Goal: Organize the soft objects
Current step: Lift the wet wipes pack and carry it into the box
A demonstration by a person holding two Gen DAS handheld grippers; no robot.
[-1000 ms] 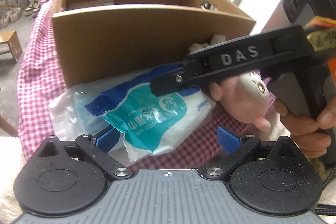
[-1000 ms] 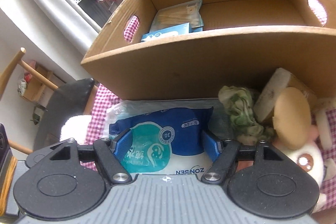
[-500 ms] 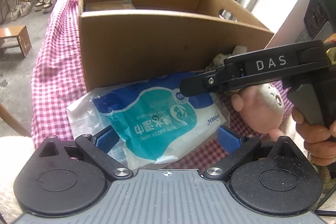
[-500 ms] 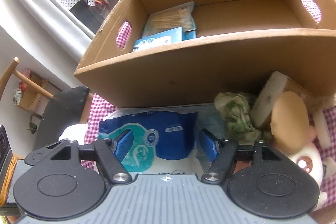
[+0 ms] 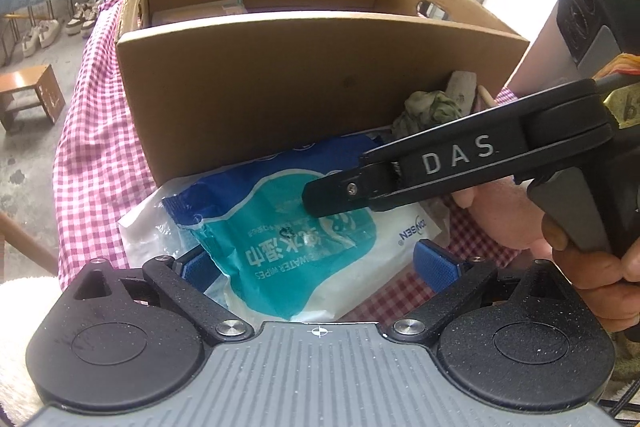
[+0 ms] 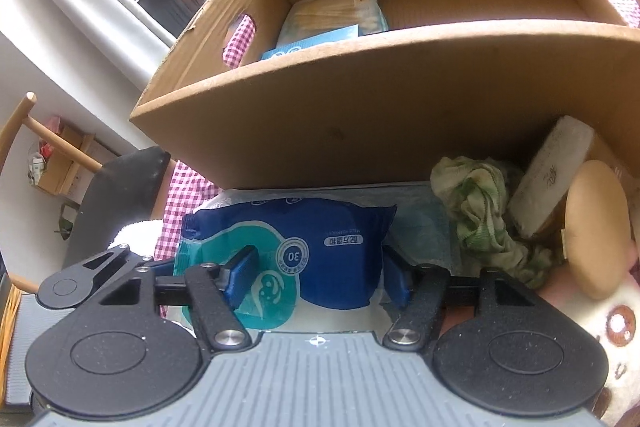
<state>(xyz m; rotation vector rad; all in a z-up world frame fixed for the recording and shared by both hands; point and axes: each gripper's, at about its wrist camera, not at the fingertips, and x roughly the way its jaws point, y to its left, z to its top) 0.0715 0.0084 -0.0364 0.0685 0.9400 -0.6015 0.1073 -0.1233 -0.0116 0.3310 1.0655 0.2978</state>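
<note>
While the jaws of the right tongs are closing around the blue wet-wipes pack, the pack is seen low in the centre of the right wrist view, lying on the checked worktop against the front wall of the cardboard box. Whether the pads already press it cannot be told. The left tongs are held wide open, the pack's near end lying between their fingers, ungripped.
</note>
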